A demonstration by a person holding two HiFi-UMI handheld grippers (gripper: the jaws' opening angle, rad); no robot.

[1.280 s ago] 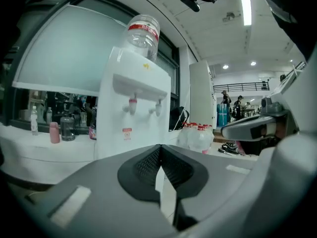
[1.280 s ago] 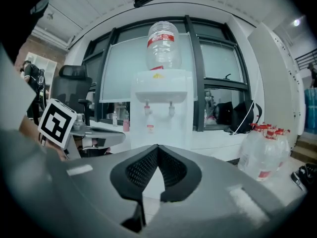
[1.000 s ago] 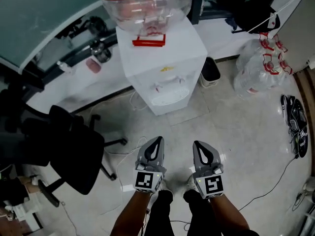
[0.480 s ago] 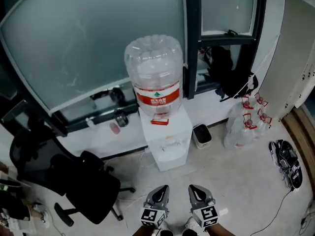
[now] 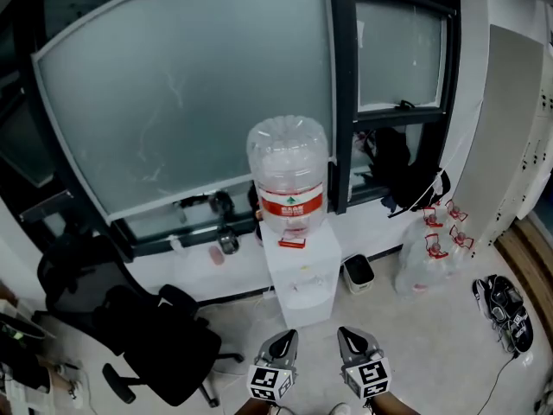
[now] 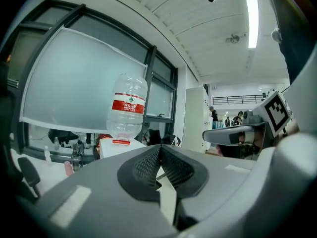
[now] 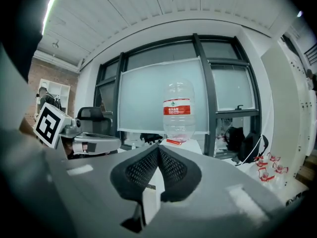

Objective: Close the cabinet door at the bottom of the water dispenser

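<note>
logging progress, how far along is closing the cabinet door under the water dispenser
Done: unclear; no door juts from the water dispenser, but its lower front is too foreshortened to confirm. In hand: nothing; the left hand-held gripper and right hand-held gripper are shut, empty, apart from it. Left: confirming it's shut.

Black office chair (image 5: 164, 348); small bin (image 5: 357, 272) near empty jugs (image 5: 425, 264); shoes (image 5: 505, 309).

The left gripper (image 5: 282, 339) and the right gripper (image 5: 349, 335) are built as pale grey moulded shells, each narrowed to a rounded point. A white cube (image 5: 270, 384) printed with black square markers is carried on each, and ahead of the cube the two jaws are lined with black pads (image 6: 146, 165) embossed with a fine mesh pattern, set into a dark recessed collar.
</note>
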